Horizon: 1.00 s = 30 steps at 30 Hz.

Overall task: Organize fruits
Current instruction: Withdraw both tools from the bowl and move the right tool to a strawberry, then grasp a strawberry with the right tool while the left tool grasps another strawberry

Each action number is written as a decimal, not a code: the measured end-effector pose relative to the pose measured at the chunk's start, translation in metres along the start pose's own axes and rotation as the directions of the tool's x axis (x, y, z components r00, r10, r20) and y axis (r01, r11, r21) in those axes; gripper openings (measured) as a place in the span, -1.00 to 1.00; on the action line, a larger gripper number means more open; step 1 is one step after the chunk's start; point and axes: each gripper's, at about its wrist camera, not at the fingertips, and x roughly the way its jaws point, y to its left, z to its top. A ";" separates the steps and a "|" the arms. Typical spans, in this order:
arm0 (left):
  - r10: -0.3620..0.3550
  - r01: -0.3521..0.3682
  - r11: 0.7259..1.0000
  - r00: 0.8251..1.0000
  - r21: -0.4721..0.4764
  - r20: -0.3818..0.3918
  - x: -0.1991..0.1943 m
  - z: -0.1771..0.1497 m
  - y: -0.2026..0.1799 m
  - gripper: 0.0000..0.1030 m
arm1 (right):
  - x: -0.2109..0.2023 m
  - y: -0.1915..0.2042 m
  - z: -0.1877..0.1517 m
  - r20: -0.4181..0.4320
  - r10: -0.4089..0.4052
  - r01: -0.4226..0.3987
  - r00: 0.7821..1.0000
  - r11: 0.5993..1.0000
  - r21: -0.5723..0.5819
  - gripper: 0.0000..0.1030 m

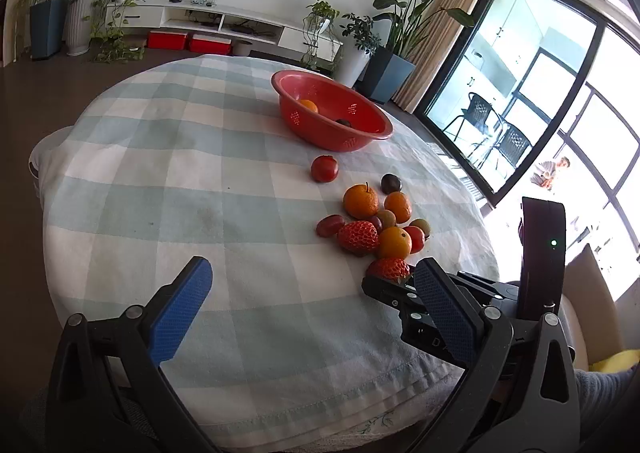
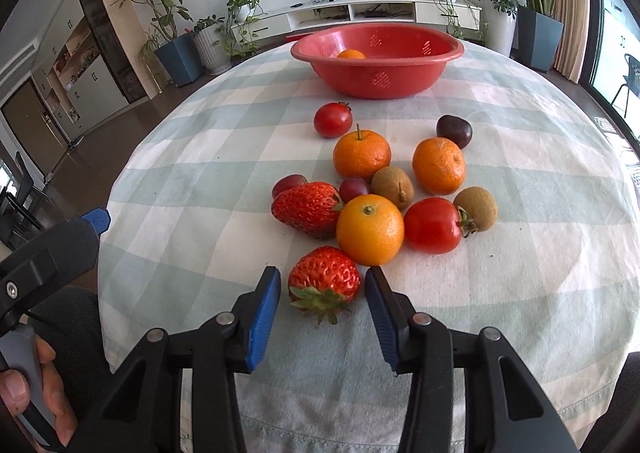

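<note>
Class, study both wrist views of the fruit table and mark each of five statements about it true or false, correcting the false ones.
1. The red bowl holds an orange fruit. True.
2. The right gripper brackets a kiwi. False: a strawberry lies between its fingers.
3. The left gripper holds a tomato. False: it is open and holds nothing.
4. The tablecloth is checked. True.
5. All the fruit is in the bowl. False: most lies on the cloth.
</note>
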 end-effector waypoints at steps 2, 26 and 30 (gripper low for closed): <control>0.004 -0.004 1.000 1.000 0.005 -0.003 0.001 0.000 -0.001 0.99 | 0.000 -0.001 0.000 0.003 -0.008 0.008 1.000 1.000 -0.003 -0.15; -0.016 0.280 0.674 0.931 0.684 -0.365 0.096 0.043 -0.097 0.97 | -0.049 -0.065 -0.004 0.084 0.113 -0.120 0.990 0.990 0.080 -0.28; -0.002 0.341 0.612 0.903 0.714 -0.430 0.112 0.049 -0.105 0.67 | -0.045 -0.076 -0.005 0.081 0.132 -0.140 0.988 0.984 0.107 -0.28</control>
